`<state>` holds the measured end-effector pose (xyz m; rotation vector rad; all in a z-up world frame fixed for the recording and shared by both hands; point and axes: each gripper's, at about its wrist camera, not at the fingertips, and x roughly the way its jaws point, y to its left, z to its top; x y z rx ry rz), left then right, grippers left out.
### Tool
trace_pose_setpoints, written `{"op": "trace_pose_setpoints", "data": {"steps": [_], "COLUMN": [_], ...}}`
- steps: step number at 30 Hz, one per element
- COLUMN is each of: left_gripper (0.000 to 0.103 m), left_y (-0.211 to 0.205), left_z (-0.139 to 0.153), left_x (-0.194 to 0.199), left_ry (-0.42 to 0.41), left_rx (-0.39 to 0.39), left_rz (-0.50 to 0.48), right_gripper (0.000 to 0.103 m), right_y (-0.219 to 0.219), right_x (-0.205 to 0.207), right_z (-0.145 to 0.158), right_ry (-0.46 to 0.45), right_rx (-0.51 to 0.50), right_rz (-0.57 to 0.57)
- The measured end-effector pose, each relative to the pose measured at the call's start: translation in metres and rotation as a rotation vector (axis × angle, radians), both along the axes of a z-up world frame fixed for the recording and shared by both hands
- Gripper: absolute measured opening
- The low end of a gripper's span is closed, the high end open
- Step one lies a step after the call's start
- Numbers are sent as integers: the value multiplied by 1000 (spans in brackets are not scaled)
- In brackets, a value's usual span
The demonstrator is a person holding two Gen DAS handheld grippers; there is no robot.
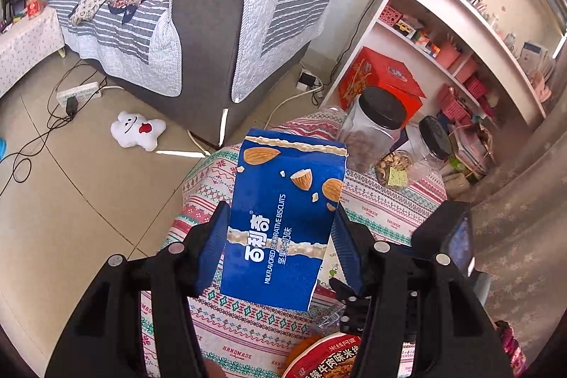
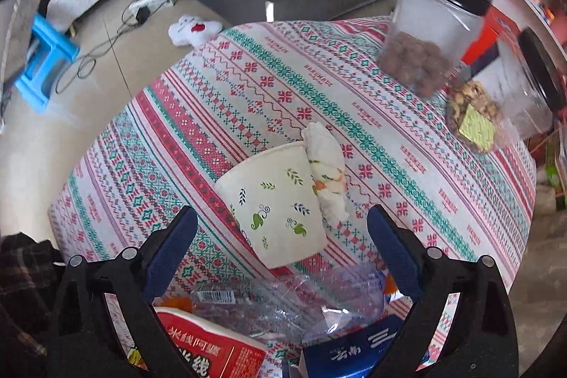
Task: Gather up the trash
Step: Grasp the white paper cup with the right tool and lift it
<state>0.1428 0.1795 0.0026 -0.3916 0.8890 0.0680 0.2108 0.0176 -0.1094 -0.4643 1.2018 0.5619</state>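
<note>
My left gripper [image 1: 280, 247] is shut on a blue biscuit box [image 1: 283, 218] and holds it above the patterned tablecloth [image 1: 248, 325]. A red noodle bowl [image 1: 326, 356] lies under it at the bottom edge. My right gripper [image 2: 281, 236] is open over the table, its fingers on either side of a white paper cup [image 2: 276, 201] lying on its side. A crumpled wrapper [image 2: 327, 172] lies against the cup's right. Clear plastic wrap [image 2: 283, 300], the red noodle bowl [image 2: 205, 346] and a blue packet [image 2: 358, 349] lie nearer to me.
Two clear jars with black lids [image 2: 432, 23] [image 2: 510, 94] stand at the table's far right. A grey sofa [image 1: 212, 34] stands beyond the table. A white plush toy [image 1: 136, 130], a power strip [image 1: 78, 92] and cables lie on the floor. White shelves [image 1: 460, 41] stand at right.
</note>
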Motion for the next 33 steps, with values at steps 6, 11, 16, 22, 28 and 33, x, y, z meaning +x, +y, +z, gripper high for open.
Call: {"op": "trace_pose_setpoints", "data": {"steps": [6, 11, 16, 22, 28, 33], "left_gripper": [56, 56, 56, 56, 56, 56], "left_y": [14, 20, 21, 9, 11, 20], "left_z": [-7, -10, -11, -17, -14, -17], "left_x": [0, 1, 1, 2, 1, 2], "left_ry": [17, 31, 33, 51, 41, 53], "left_rx": [-21, -34, -36, -32, -37, -28], "left_rz": [25, 35, 31, -2, 3, 19], "right_gripper": [85, 56, 1, 75, 83, 83], "right_y": [25, 24, -4, -27, -1, 38], "right_x": [2, 4, 10, 6, -9, -23], "right_z": [-31, -37, 1, 8, 4, -28], "right_ry": [2, 12, -31, -21, -120, -141], "right_rx": [-128, -103, 74, 44, -76, -301], "right_rz": [83, 55, -72, -152, 77, 395]}}
